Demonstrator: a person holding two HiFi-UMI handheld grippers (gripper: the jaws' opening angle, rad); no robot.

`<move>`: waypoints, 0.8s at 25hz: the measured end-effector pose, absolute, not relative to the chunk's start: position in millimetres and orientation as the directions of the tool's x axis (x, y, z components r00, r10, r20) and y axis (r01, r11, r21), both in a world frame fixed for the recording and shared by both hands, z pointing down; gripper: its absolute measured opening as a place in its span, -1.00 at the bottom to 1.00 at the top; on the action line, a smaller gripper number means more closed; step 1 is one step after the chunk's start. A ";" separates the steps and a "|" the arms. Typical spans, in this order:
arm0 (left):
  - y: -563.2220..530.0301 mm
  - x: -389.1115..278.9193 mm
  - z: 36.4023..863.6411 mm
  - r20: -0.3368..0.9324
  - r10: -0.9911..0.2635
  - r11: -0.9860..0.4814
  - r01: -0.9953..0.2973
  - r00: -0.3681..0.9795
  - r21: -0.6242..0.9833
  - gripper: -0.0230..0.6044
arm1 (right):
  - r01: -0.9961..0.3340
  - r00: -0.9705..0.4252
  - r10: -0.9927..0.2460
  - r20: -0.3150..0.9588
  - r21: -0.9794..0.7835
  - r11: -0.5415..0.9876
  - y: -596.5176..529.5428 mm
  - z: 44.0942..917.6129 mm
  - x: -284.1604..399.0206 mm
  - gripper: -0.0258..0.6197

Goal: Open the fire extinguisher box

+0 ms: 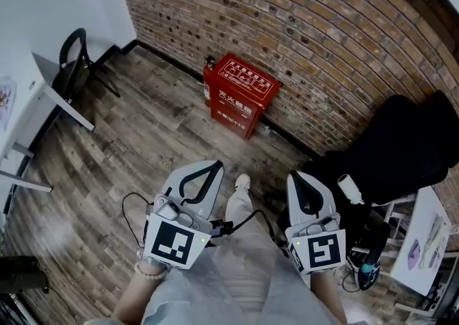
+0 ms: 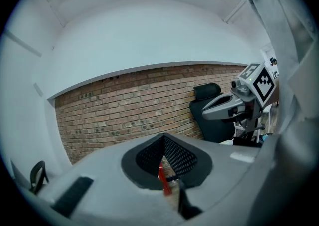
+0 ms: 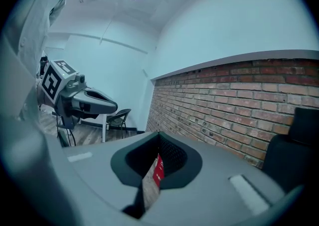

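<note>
- Fire extinguisher box point(image 1: 242, 95) stands on the wooden floor point(image 1: 143, 137) with its back against the brick wall point(image 1: 323, 36). It is red and its lid lies flat on top, so we judge it not yet opened.
- A red extinguisher point(image 1: 209, 81) stands just beside the box's left end, also at the foot of the wall.
- We are well apart from the box, with bare floor between it and our legs point(image 1: 237, 273), so the task looks to be at its approach.
- Our left gripper point(image 1: 209, 171) is held low in front of us and points toward the box. In the left gripper view its fingers point(image 2: 182, 157) are clenched on nothing, and a sliver of red shows through the narrow slit between them.
- Our right gripper point(image 1: 301, 180) is held alongside the left and aims the same way. Its fingers point(image 3: 172, 155) are likewise clenched and empty, and the red box shows through their slit in the right gripper view.
- Holding both grippers close to the body and lined up on the box suits walking in. We reckon we must come near and get low before either gripper can reach the lid's front edge, and the fingers would have to part to take hold of it.
- A cable point(image 1: 123, 209) loops off the left gripper near our legs and might snag as we step forward.
- Further out, a black office chair point(image 1: 401, 144) sits to the right of the box. A dark chair point(image 1: 75, 65) and a white bench point(image 1: 25, 112) stand at the far left. None of these lies in the path.
</note>
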State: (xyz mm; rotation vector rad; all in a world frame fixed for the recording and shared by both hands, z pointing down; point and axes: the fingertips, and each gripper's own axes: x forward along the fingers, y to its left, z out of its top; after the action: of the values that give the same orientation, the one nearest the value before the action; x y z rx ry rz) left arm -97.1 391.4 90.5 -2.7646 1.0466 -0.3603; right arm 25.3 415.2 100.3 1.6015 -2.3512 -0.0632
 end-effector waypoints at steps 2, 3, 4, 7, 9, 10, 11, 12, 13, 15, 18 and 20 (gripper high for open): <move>385.5 -98.3 90.7 0.163 -0.678 -0.733 -0.639 0.717 -0.235 -0.93 | -0.899 -0.347 -0.914 0.210 0.204 0.388 406.8 99.0 24.3 -0.91; 382.1 -98.9 90.9 0.163 -0.683 -0.728 -0.644 0.712 -0.235 -0.93 | -0.896 -0.353 -0.912 0.207 0.206 0.394 402.2 98.5 23.6 -0.91; 378.7 -99.4 91.3 0.163 -0.688 -0.724 -0.649 0.708 -0.235 -0.93 | -0.893 -0.359 -0.910 0.205 0.208 0.399 397.3 98.4 23.3 -0.91; 365.8 -98.9 94.2 0.165 -0.701 -0.711 -0.662 0.694 -0.237 -0.93 | -0.896 -0.364 -0.912 0.191 0.195 0.399 378.6 99.4 26.3 -0.91; 356.0 -97.5 96.2 0.173 -0.705 -0.707 -0.664 0.688 -0.244 -0.93 | -0.905 -0.364 -0.913 0.182 0.162 0.393 364.7 100.6 29.9 -0.91; 350.5 -96.7 96.3 0.173 -0.708 -0.704 -0.665 0.685 -0.248 -0.93 | -0.907 -0.368 -0.912 0.179 0.146 0.395 357.4 101.3 31.4 -0.91; 344.1 -96.0 96.0 0.171 -0.711 -0.701 -0.667 0.682 -0.252 -0.93 | -0.907 -0.374 -0.910 0.177 0.137 0.399 349.4 101.9 32.4 -0.91; 336.7 -95.4 95.6 0.170 -0.715 -0.696 -0.670 0.678 -0.257 -0.93 | -0.904 -0.381 -0.907 0.177 0.134 0.406 340.9 102.9 33.1 -0.91; 328.6 -94.7 95.9 0.171 -0.720 -0.692 -0.674 0.673 -0.259 -0.93 | -0.900 -0.389 -0.903 0.180 0.136 0.415 332.1 104.2 33.6 -0.91; 310.5 -92.2 98.3 0.178 -0.730 -0.682 -0.687 0.660 -0.252 -0.93 | -0.890 -0.404 -0.895 0.192 0.145 0.433 314.1 107.9 35.6 -0.91; 281.9 -85.1 101.4 0.190 -0.735 -0.678 -0.696 0.651 -0.237 -0.93 | -0.877 -0.423 -0.882 0.209 0.152 0.456 285.2 111.6 39.0 -0.91; 262.4 -79.7 102.1 0.193 -0.736 -0.677 -0.697 0.649 -0.237 -0.93 | -0.867 -0.435 -0.874 0.216 0.159 0.471 265.5 113.9 40.6 -0.91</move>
State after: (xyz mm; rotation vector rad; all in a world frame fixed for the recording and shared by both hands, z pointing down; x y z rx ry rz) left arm -79.7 262.4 102.1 -2.7225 1.1902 -0.4132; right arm 40.6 265.5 113.9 1.4895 -2.4544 -0.0357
